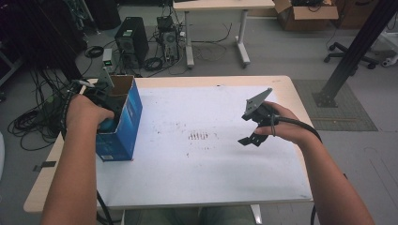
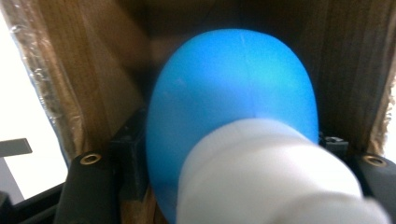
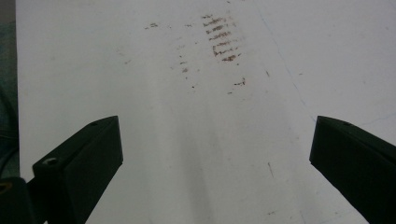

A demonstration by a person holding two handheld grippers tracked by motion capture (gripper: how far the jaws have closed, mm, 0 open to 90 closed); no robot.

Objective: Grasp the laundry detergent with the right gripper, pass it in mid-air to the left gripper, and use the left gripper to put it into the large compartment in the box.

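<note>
A blue cardboard box with an open top stands at the table's left edge. My left gripper reaches down into it. In the left gripper view a smooth round blue thing with a blurred white end lies between the jaws, against the box's brown inner walls. Both black fingers seem to touch its sides. My right gripper hovers over the right half of the white sheet. Its jaws stand wide apart with nothing between them.
Brown smudges mark the sheet's middle. The sheet covers most of a beige table. On the floor beyond it are a computer tower, tangled cables, another desk's legs and a black post at the right.
</note>
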